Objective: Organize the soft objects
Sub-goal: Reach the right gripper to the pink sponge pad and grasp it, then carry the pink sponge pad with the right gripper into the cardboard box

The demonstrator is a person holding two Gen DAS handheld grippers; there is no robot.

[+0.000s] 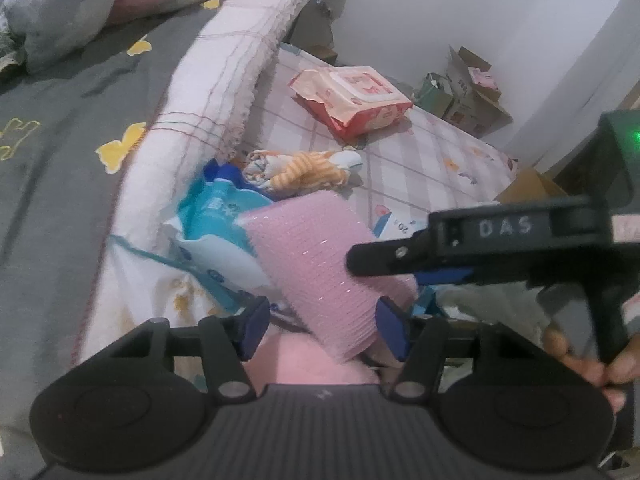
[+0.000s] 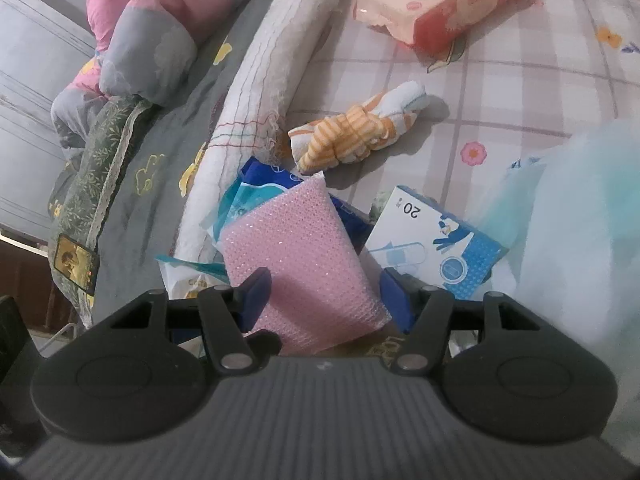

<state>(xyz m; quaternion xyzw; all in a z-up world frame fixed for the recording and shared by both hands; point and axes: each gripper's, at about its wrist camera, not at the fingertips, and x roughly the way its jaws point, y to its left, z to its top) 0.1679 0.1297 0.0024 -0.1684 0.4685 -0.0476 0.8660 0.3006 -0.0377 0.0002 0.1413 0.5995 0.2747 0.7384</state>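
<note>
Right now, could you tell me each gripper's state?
Left gripper: open around the sponge.
Right gripper: at the sponge; grip cannot be told.

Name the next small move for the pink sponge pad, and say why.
Probably close the right hand-held gripper the rest of the way on the pink sponge pad before lifting. In the right wrist view the pad sits between the blue fingers with some gap on the right side, so the grip looks unfinished. The pad leans on the blue packets, so lifting early could let it slip.
</note>
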